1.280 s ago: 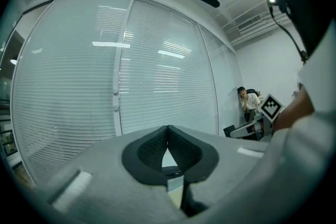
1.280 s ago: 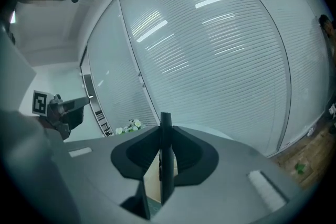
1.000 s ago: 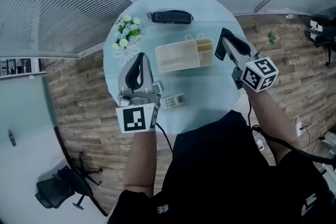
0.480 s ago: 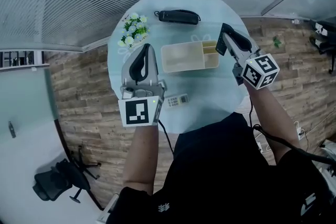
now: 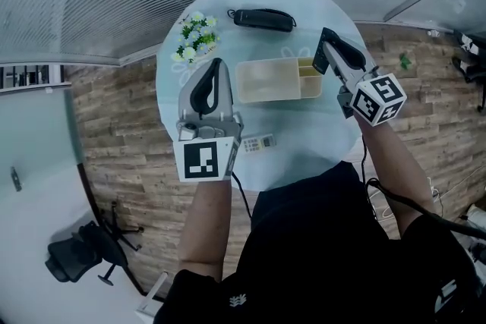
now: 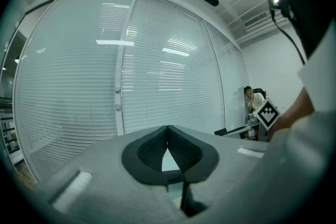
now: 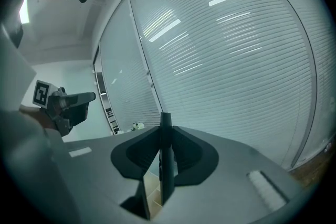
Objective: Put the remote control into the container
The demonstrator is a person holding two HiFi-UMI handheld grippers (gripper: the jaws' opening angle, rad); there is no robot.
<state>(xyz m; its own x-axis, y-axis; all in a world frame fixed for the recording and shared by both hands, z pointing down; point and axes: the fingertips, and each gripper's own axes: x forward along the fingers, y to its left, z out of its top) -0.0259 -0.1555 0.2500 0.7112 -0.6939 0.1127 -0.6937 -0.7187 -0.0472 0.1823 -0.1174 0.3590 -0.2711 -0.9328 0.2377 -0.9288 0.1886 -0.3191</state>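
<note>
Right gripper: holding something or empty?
Holding: the right gripper is shut on a slim black remote, standing edge-up between its pads.

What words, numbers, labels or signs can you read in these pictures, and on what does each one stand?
No text can be read anywhere.
Left marker cube: black-and-white square pattern, no letters or numbers.
Right marker cube: patterns of the same kind, no text.
White remote control on the table: key print too small to read.
White emblem on the black shirt: too small to read.
</note>
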